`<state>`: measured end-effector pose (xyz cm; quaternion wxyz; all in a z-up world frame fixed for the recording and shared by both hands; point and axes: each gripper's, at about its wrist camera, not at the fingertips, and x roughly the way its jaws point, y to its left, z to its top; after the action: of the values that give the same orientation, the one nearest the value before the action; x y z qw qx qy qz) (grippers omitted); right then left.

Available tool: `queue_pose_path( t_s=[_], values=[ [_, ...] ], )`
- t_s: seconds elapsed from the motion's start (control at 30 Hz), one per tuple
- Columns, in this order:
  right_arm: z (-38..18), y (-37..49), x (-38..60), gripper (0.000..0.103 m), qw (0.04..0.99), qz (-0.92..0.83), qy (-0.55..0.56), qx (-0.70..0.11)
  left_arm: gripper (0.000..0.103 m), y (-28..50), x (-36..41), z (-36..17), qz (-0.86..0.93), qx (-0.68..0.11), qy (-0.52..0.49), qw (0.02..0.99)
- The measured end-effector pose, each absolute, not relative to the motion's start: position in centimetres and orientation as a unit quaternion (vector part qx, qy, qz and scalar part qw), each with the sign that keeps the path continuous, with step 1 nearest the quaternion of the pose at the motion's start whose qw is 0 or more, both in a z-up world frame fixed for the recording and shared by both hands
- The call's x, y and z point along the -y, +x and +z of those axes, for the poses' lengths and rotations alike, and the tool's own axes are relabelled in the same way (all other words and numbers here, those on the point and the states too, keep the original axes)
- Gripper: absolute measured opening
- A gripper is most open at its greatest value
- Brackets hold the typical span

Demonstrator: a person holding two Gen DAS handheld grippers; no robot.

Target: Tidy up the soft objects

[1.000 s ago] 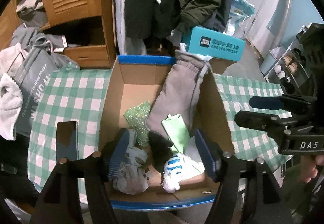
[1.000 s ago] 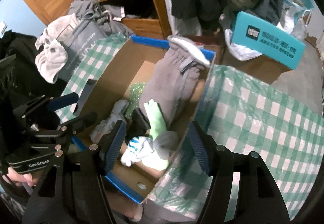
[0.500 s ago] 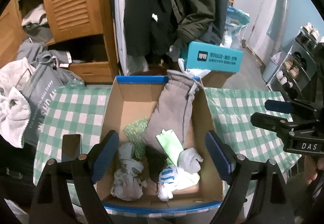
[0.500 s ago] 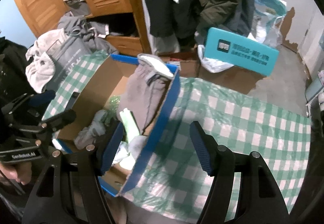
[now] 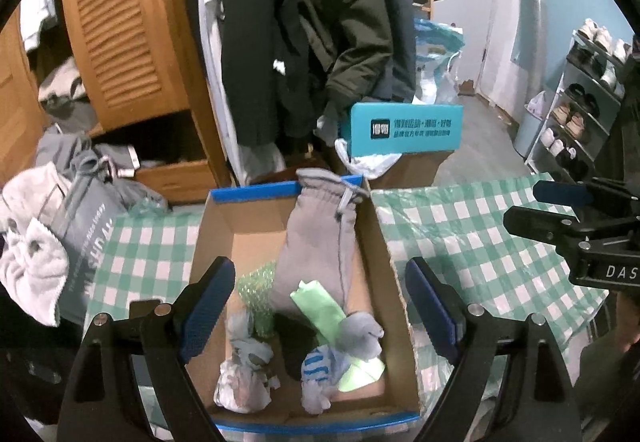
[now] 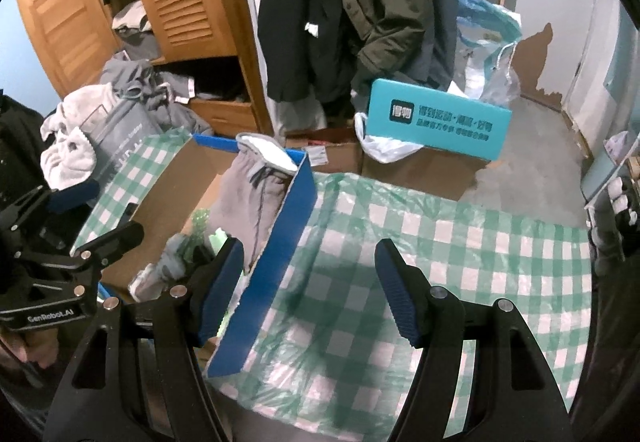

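A cardboard box [image 5: 224, 226] with a blue rim stands on the green checked tablecloth [image 5: 460, 242]. Grey sweatpants [image 5: 316, 242] lie in it, draped over its far rim. A light green cloth [image 5: 316, 302], a black sock [image 5: 296, 338], a grey sock [image 5: 360, 334], a blue-striped sock [image 5: 316, 370] and a pale sock bundle [image 5: 240, 382] lie at its near end. My left gripper [image 5: 320, 302] hangs wide open and empty above them. My right gripper [image 6: 310, 286] is open and empty, straddling the box's blue right wall [image 6: 280, 262] and the tablecloth [image 6: 440, 262].
A teal box [image 5: 404, 130] stands on cartons behind the table. A grey bag [image 5: 80, 242] and a white towel [image 5: 32, 274] crowd the left edge. A wooden wardrobe [image 5: 120, 22], hanging coats [image 5: 320, 22] and a shoe rack [image 5: 580, 102] ring the room.
Both grippers pulled back and rose from the box. The left jaws widened, leaving the socks inside. The right gripper shifted rightward, from over the box to its right wall.
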<state>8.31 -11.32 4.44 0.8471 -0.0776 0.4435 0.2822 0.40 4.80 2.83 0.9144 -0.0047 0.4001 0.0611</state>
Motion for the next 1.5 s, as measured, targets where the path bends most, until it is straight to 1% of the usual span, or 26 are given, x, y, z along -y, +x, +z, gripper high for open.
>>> queue_pose_path(
  t_s=[0.27,1.5],
  values=[
    [4.5,8.1,12.4,0.067,0.852,0.278,-0.079,-0.436,0.088,0.6,-3.5,3.2,0.056,-0.385,0.008,0.921],
    [4.4,8.3,12.9,0.067,0.849,0.278,-0.078,-0.443,0.088,0.8,-2.7,2.4,0.062,-0.401,0.017,0.914]
  ],
)
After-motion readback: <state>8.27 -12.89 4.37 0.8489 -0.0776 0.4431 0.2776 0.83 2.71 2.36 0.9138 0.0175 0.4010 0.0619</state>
